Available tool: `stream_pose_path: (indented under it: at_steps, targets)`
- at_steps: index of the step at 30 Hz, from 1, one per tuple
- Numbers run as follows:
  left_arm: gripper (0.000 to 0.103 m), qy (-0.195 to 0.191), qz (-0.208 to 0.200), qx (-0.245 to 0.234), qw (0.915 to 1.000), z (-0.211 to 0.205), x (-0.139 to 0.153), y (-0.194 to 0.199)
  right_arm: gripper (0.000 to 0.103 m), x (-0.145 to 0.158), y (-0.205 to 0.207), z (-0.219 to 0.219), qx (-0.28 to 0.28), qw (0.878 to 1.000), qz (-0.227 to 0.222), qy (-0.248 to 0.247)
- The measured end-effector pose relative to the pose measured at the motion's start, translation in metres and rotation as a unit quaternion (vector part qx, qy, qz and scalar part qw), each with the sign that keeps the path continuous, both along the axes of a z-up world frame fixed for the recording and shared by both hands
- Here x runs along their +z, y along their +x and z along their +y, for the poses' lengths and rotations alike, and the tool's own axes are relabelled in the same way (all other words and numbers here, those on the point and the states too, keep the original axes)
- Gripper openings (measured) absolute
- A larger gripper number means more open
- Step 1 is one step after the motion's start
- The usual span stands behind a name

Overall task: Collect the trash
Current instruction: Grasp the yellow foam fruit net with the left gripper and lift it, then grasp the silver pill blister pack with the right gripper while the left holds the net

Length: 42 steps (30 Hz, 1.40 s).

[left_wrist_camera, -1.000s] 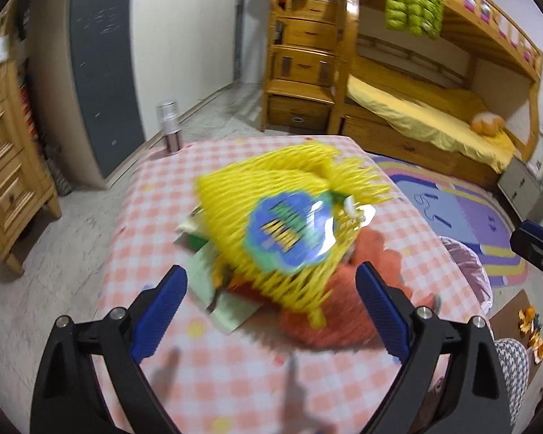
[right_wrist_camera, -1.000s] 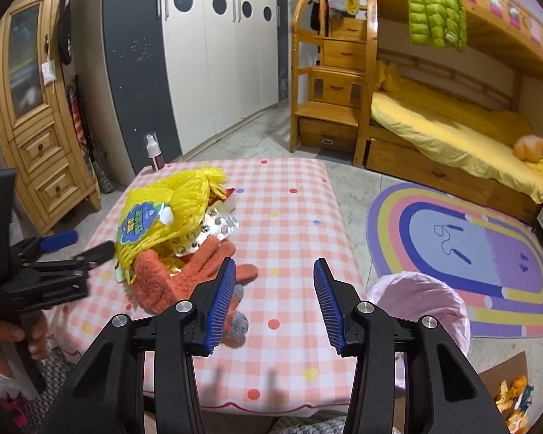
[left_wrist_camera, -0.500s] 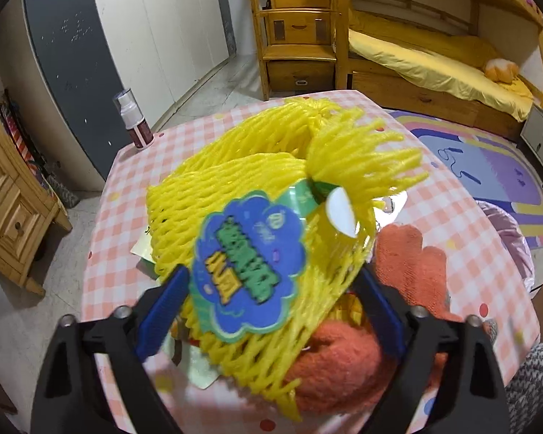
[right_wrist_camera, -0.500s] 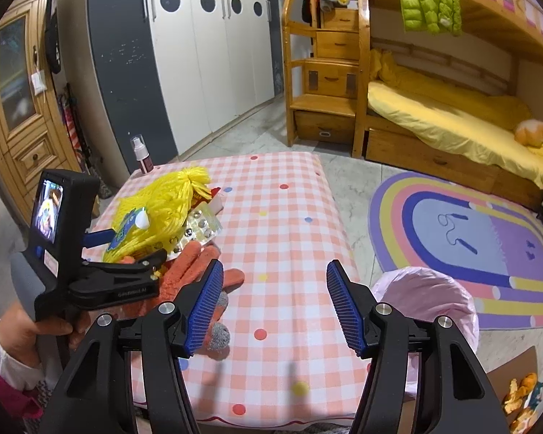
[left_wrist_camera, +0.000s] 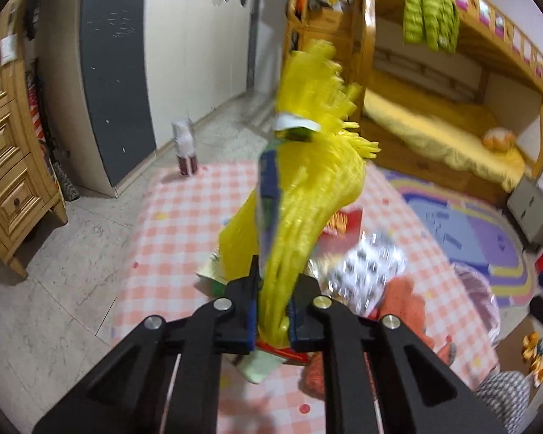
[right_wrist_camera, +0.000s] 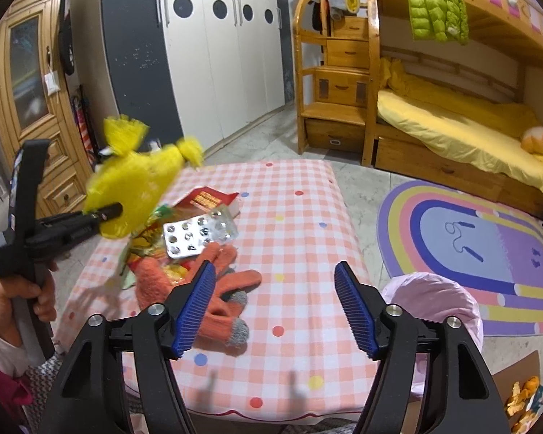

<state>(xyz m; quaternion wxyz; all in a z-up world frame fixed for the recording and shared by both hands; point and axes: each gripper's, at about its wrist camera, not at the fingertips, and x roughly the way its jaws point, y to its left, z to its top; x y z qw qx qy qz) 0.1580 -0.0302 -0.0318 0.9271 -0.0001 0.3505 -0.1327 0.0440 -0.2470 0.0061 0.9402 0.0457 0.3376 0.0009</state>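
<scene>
Left hand (right_wrist_camera: 25,289): fist wrapped around the handle, at the table's left edge.
Left gripper (left_wrist_camera: 271,311): raised, clamped on the yellow mesh bag (left_wrist_camera: 307,188), lifted clear of the checkered table (right_wrist_camera: 289,217).
Trash pile (right_wrist_camera: 195,231): blister pack, wrappers and orange glove on the cloth.
Right gripper (right_wrist_camera: 275,307): spread wide, holding nothing, level above the near table edge.

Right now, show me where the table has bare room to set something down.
Bare checked cloth on the table runs along its bed-side half, right of the blister pack and orange gloves, and at the near edge. Crowded: the left side, under the yellow net bag.
</scene>
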Motion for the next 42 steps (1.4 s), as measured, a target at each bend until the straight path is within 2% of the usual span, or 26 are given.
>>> stream_pose_path:
  at_steps: [7, 10, 14, 24, 26, 27, 29, 31, 36, 42]
  targets:
    - [0.009, -0.046, -0.040, 0.013, 0.9980, 0.034, 0.031, -0.027, 0.075, -0.002, -0.003, 0.019, 0.032, 0.999, -0.001, -0.004]
    - [0.009, -0.057, -0.037, 0.019, 0.9975, 0.046, 0.024, -0.046, 0.073, -0.012, 0.002, 0.030, 0.059, 0.998, 0.012, 0.006]
    - [0.009, -0.067, -0.018, 0.031, 0.9971, 0.058, 0.008, -0.063, 0.057, -0.032, 0.013, 0.051, 0.101, 0.994, 0.039, 0.012]
    - [0.009, -0.066, 0.000, 0.037, 0.9971, 0.072, -0.009, -0.073, 0.054, -0.079, 0.043, 0.079, 0.143, 0.984, 0.103, -0.010]
    - [0.009, -0.067, 0.000, 0.037, 0.9971, 0.073, -0.010, -0.074, 0.037, -0.083, 0.044, 0.084, 0.150, 0.982, 0.110, -0.028]
    - [0.009, -0.068, -0.001, 0.036, 0.9971, 0.073, -0.010, -0.073, 0.033, -0.083, 0.044, 0.085, 0.152, 0.982, 0.111, -0.032]
    - [0.009, -0.066, -0.003, 0.036, 0.9971, 0.073, -0.010, -0.075, 0.012, -0.081, 0.042, 0.088, 0.161, 0.980, 0.108, -0.036]
    - [0.009, -0.066, -0.002, 0.037, 0.9971, 0.074, -0.011, -0.075, 0.006, -0.077, 0.037, 0.090, 0.172, 0.979, 0.101, -0.044]
    - [0.009, -0.064, 0.002, 0.041, 0.9971, 0.072, -0.012, -0.075, 0.005, -0.056, 0.020, 0.099, 0.195, 0.977, 0.064, -0.048]
    - [0.009, -0.062, 0.000, 0.038, 0.9973, 0.068, -0.009, -0.081, 0.016, -0.068, 0.025, 0.096, 0.198, 0.974, 0.100, -0.039]
